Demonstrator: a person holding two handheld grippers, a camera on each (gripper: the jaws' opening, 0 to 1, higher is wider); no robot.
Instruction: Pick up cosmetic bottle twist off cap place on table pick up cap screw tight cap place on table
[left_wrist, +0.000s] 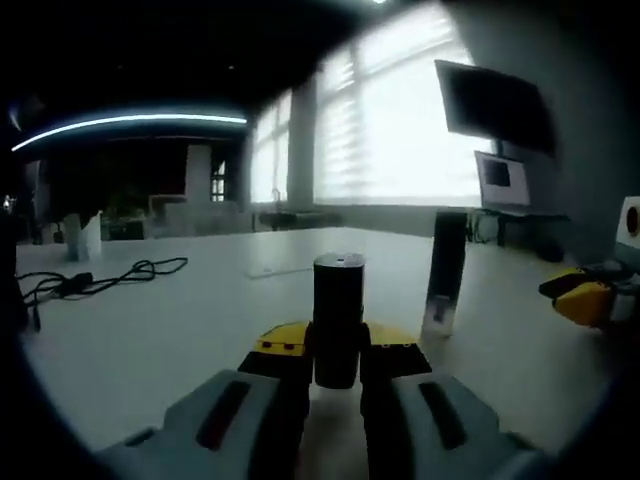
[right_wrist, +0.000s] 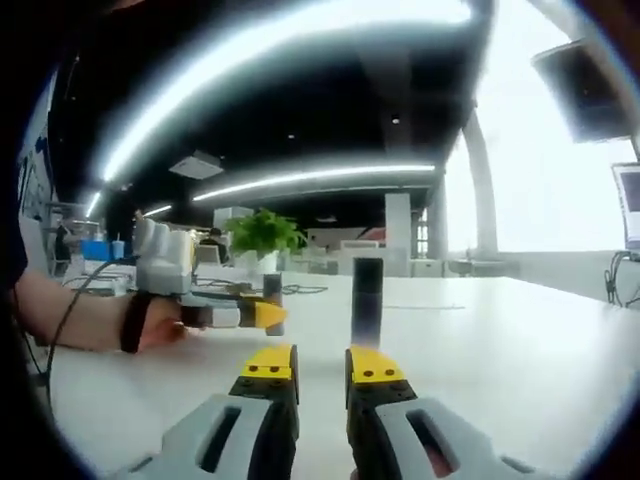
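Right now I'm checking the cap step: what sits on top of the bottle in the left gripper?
The bottle, clamped in the left gripper, ends in a flat grey top with nothing resting on it. Whether that top is a cap cannot be told. The jaws hide its base.

Both cameras are riding low over the white table (left_wrist: 150, 340). The left view is looking closely toward bright windows (left_wrist: 400, 110); the right view is facing the far room, sharing the tabletop.

Table (left_wrist: 150, 330): bottle (left_wrist: 338, 320) between left gripper (left_wrist: 338, 365) jaws; cap (left_wrist: 445, 270) right, farther; cable (left_wrist: 90, 280) far left.
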